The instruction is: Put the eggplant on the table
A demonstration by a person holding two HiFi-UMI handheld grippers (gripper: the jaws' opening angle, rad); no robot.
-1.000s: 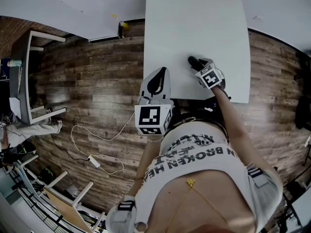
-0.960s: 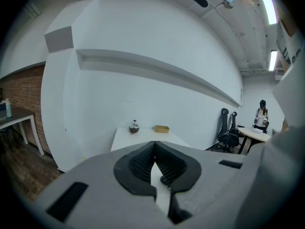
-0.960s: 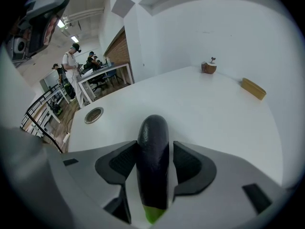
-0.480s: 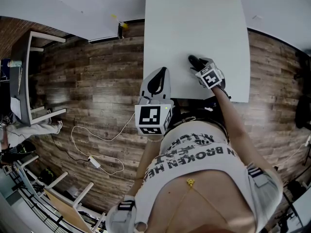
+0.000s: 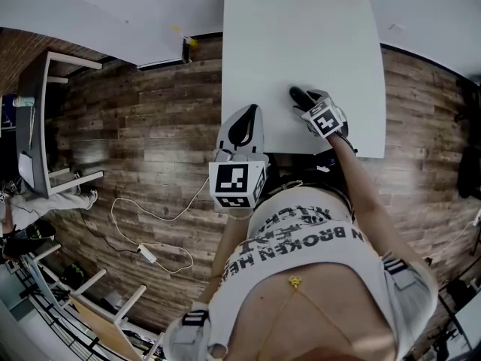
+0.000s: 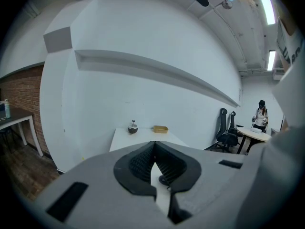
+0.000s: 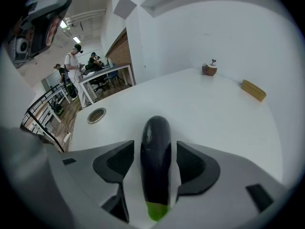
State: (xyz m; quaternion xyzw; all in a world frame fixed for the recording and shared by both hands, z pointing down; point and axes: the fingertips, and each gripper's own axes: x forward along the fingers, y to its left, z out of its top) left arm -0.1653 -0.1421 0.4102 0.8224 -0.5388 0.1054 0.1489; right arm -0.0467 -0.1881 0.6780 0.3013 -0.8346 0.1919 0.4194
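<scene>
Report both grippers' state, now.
Left gripper: shut, empty.
Right gripper: open, its jaws have just been opening; eggplant lies between them on the table.

Bright even light from ceiling strips point(image 6: 265, 6); fisheye bending, dark vignetted corners

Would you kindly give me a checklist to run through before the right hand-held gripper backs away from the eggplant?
1. The eggplant lies on the table: ok.
2. The right hand-held gripper has let go: ok; its jaws have just been opening and stand apart, with the eggplant between them and a gap on either side.
3. The eggplant is well inside the table edges: ok.
4. The eggplant will not roll: cannot tell.
5. The left hand-held gripper is out of the way: ok; shut, empty, apart from the eggplant.
</scene>
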